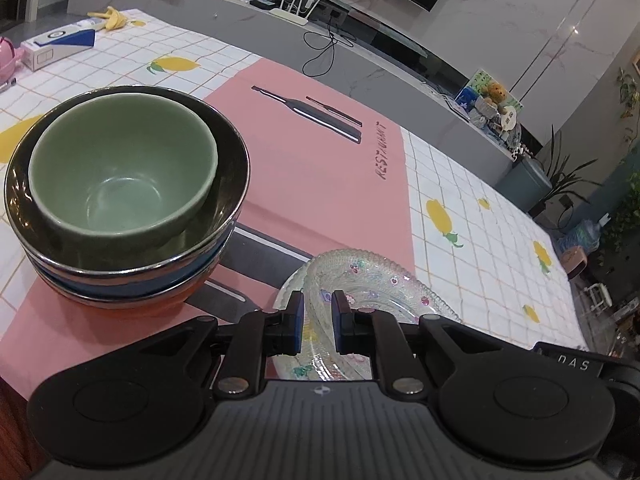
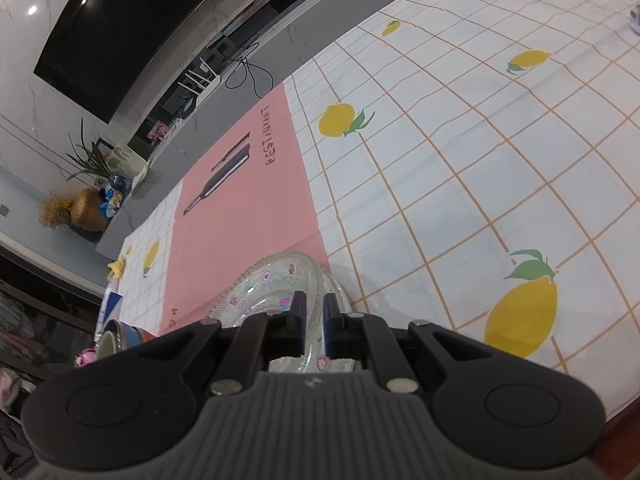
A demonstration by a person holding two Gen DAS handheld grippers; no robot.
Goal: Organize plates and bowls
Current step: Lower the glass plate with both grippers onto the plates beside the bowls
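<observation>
Both grippers, the left gripper [image 1: 317,312] and the right gripper [image 2: 316,312], pinch the glass plates [image 1: 372,280] by the rim, so keep them flat and go slow.

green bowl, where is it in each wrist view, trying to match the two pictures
Left wrist view: the green bowl fills the left middle, nested on top of the bowl stack on the pink placemat.
Right wrist view: only a sliver of its rim shows at the lower left edge, inside the same stack, partly hidden by the gripper body.
Shared landmark: the placemat's RESTAURANT lettering.
</observation>
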